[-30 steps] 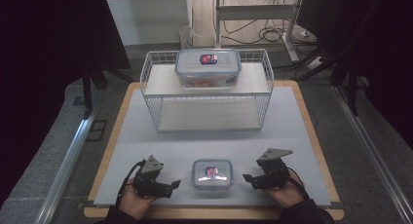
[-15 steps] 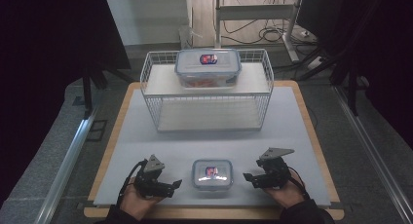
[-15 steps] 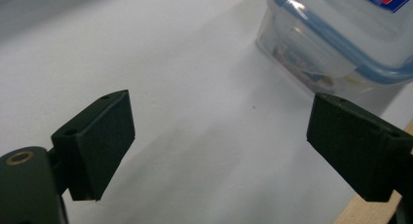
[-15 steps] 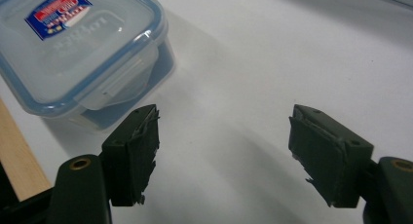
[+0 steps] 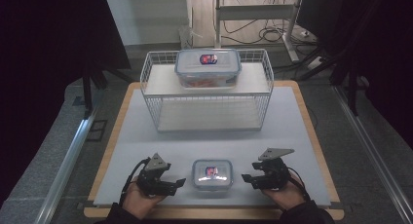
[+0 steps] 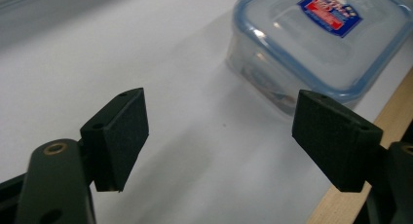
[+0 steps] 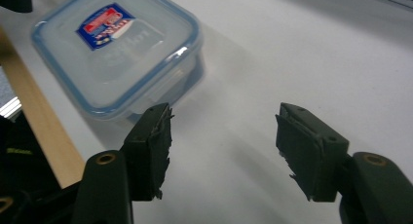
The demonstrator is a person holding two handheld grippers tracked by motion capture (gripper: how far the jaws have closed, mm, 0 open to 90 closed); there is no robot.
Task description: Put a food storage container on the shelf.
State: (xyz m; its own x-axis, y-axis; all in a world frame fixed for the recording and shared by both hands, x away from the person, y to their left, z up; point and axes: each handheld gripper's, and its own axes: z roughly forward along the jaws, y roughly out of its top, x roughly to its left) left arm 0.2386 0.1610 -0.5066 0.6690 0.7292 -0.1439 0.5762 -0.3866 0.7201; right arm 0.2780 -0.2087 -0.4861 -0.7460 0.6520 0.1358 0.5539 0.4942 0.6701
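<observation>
A small lidded box with a blue rim and a red-and-blue label is seen on the white mat close to its near edge, about midway along that edge. It is flanked by the two grippers: the left gripper is held near its left side and the right gripper near its right side, both pointing inward toward it. Neither is touching the box; a strip of bare mat is left on each side.

In the left gripper view, the jaws are spread wide with nothing between them, and the small lidded box lies ahead and off to the upper right, nearer the right jaw. In the right gripper view, the jaws are likewise wide apart and empty, and the small lidded box lies ahead to the upper left, past the left jaw.

The box looks nearly square, so no long axis is offered; either side could be gripped. The two grippers appear about equally near, the left perhaps slightly closer. It is judged that each would have to be swung inward to bring the box between its jaws.

A larger lidded box rests on the top shelf of a wire rack toward the far edge of the mat, well apart from both grippers.
</observation>
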